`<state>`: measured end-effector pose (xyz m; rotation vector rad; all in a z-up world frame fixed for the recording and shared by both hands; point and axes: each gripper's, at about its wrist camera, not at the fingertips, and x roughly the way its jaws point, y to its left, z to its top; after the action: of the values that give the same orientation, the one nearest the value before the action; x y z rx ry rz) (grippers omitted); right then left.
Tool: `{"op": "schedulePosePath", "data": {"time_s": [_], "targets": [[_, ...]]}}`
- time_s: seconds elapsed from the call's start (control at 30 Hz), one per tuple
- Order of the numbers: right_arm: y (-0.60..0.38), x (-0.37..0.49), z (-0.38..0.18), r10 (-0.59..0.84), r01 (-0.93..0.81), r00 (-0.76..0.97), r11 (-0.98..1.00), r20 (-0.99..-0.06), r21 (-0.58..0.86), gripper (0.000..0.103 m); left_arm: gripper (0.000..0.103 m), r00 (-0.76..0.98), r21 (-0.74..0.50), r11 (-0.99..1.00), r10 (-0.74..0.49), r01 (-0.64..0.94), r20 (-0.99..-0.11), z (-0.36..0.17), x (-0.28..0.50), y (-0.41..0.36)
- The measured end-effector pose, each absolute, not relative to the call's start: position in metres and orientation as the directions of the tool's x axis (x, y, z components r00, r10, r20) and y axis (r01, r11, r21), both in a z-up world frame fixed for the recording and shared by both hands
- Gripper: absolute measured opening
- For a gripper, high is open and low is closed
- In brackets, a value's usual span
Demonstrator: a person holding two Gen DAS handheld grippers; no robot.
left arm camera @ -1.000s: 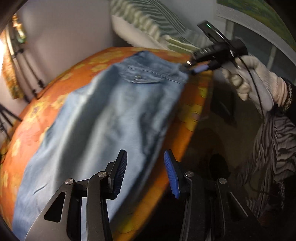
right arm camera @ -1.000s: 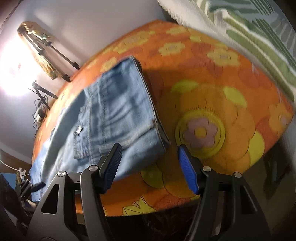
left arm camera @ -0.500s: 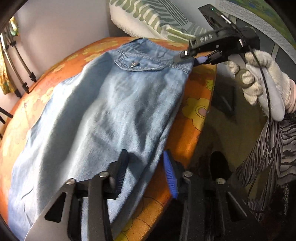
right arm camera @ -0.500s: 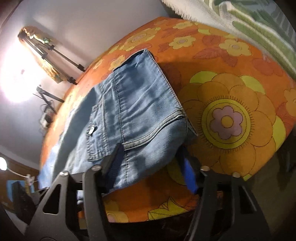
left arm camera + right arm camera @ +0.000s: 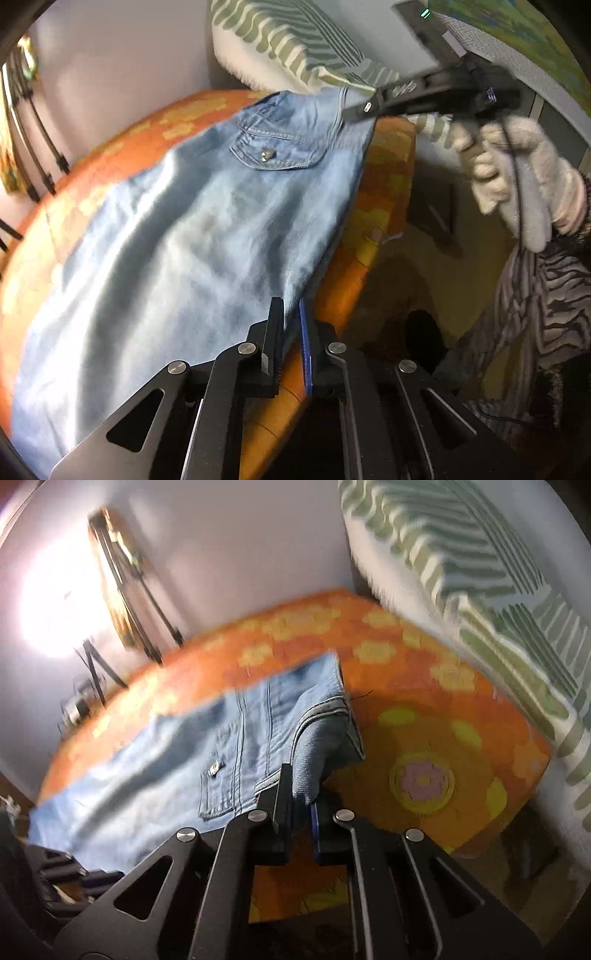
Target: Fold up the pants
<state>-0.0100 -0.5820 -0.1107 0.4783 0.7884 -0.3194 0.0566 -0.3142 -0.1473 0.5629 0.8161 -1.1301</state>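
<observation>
Your left gripper [image 5: 291, 332] has just been closing, and its fingers now pinch the near side edge of the pants [image 5: 192, 236], partway down the leg. Your right gripper [image 5: 301, 799] has also just been closing; its fingers clamp the waistband corner, which bunches up between them. The pants lie flat ahead of both pairs of fingers on the orange flowered bed [image 5: 424, 738], pocket side up, waistband toward the striped pillow [image 5: 480, 590].

Expect soft, fairly heavy denim: it will sag and drape between your two grips rather than hold a line, though the stitched waistband and seams are firmer and give the surest hold. Keeping the grips on those edges should let the fold fall straight.

The hems run out of view at the lower left of the left wrist view, so you cannot tell how the leg ends lie. The layers under the top one are hidden. The right wrist view is blurred, and the far wall washes out in glare.
</observation>
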Motion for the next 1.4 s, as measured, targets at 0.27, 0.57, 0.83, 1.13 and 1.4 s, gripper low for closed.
{"op": "schedulePosePath", "data": {"time_s": [0.27, 0.57, 0.83, 1.13, 1.4], "targets": [[-0.590, -0.009, -0.127, -0.085, 0.466, 0.629, 0.837, -0.773, 0.287, 0.008, 0.013, 0.247, 0.027, 0.380, -0.546, 0.925, -0.801, -0.140, 0.068, -0.283], [-0.589, -0.003, -0.116, -0.088, 0.462, 0.651, 0.834, -0.754, 0.302, 0.008, 0.013, 0.271, 0.083, 0.359, -0.513, 0.930, -0.815, -0.152, 0.060, -0.292], [-0.593, -0.005, -0.116, -0.067, 0.463, 0.652, 0.824, -0.755, 0.326, 0.008, 0.014, 0.289, 0.117, 0.346, -0.502, 0.931, -0.815, -0.154, 0.055, -0.298], [-0.590, -0.005, -0.114, -0.079, 0.457, 0.652, 0.834, -0.754, 0.308, 0.008, 0.006, 0.339, 0.160, 0.369, -0.492, 0.915, -0.802, -0.156, 0.064, -0.298], [-0.590, -0.013, -0.109, -0.088, 0.462, 0.667, 0.828, -0.739, 0.318, 0.008, 0.004, 0.262, 0.065, 0.341, -0.574, 0.938, -0.776, -0.145, 0.059, -0.290]]}}
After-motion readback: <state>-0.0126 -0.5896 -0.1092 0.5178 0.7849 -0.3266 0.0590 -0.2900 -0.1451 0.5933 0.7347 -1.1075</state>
